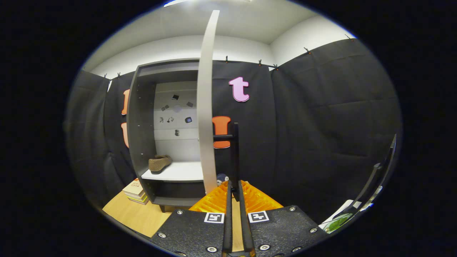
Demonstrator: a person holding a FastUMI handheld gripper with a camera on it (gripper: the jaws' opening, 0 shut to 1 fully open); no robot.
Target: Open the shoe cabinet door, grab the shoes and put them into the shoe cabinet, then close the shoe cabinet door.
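Black and slim, the door handle (235, 150) stands upright between the fingers of the gripper (234, 184), which look clenched on its lower end with almost no gap left; I judge it a firm grasp on the handle, though the contact itself is crowded and hard to read. The handle sits just right of the cabinet door (205, 107), joined to it by a short cross stub. The door is a pale, stiff panel seen edge-on and swung wide open. It should move lightly on its hinges, and the rigid bar is the sensible place to hold it; a bare panel edge would slip.

Left of the door, the shoe cabinet (137, 125) stands open, and one brown shoe (159, 163) lies on its white shelf (178, 173), well left of the door and near the cabinet's side wall. The shoe looks soft, light and suede-like, easy to crush, best pinched at the heel rim.

Hard to make out: a small dark rounded thing (222, 177) low down just right of the door's foot, half hidden by door and fingers. The door's hinges are hidden. Whether a second shoe lies behind the door I cannot tell. A stack of books (135, 191) rests on the wooden floor (132, 212) far left of the door, beside the cabinet's base
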